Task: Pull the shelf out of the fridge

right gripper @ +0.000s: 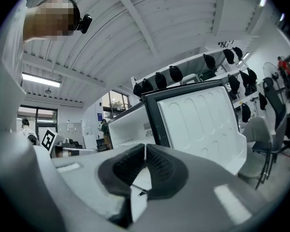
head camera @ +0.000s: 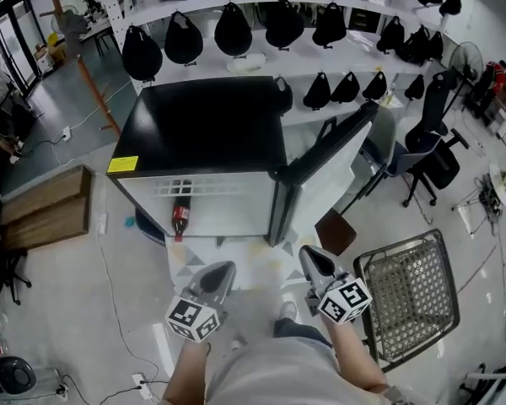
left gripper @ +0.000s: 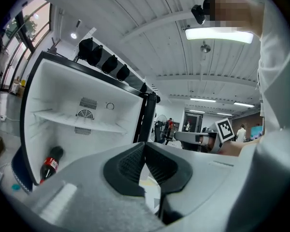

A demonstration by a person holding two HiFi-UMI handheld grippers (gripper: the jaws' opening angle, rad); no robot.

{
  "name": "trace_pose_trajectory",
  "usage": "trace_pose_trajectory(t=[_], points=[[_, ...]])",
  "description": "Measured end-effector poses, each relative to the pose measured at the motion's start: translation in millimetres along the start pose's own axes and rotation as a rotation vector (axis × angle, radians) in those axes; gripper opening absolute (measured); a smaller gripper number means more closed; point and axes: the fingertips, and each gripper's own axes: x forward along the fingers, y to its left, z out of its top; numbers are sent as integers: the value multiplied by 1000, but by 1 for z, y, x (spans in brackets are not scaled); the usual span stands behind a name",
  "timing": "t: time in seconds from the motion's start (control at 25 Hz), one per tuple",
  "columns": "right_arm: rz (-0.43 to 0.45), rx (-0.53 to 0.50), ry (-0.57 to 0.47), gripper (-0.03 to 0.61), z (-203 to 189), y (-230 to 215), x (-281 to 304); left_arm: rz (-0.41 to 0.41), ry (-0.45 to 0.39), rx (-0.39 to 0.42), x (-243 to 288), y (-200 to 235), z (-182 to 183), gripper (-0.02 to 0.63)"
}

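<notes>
step: approach, shelf in fridge | left gripper, right gripper jaws clenched, empty | next: open jaws, grasp shelf edge

Bright, even indoor light fills all three views. A ceiling lamp glares pure white in the left gripper view, and daylight comes through windows at its left edge. The white inside of the fridge is clearly lit. Shadows on the pale floor are faint. Straight lines bow strongly towards the edges, and the gripper views have black corners. The left tongs and right tongs look soft up close.
</notes>
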Motion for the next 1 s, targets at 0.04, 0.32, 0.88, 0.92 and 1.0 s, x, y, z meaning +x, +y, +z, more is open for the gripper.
trace_pose_trajectory(t=[0.04,0.32,0.88,0.92,1.0], points=[[16,1,4,12,1,-7,5,15,-3,-5,7,2,1,8],[162,5,43,12,8,-36,37,143,-32,-56,42,15,2,8],[428,24,117,12,5,-41,62,380,-160,-262,54,36,-4,8],[432,29,119,12,5,-41,63,386,-181,-290,53,40,-3,8],[432,37,119,12,6,-42,64,391,-227,-355,52,48,0,8]])
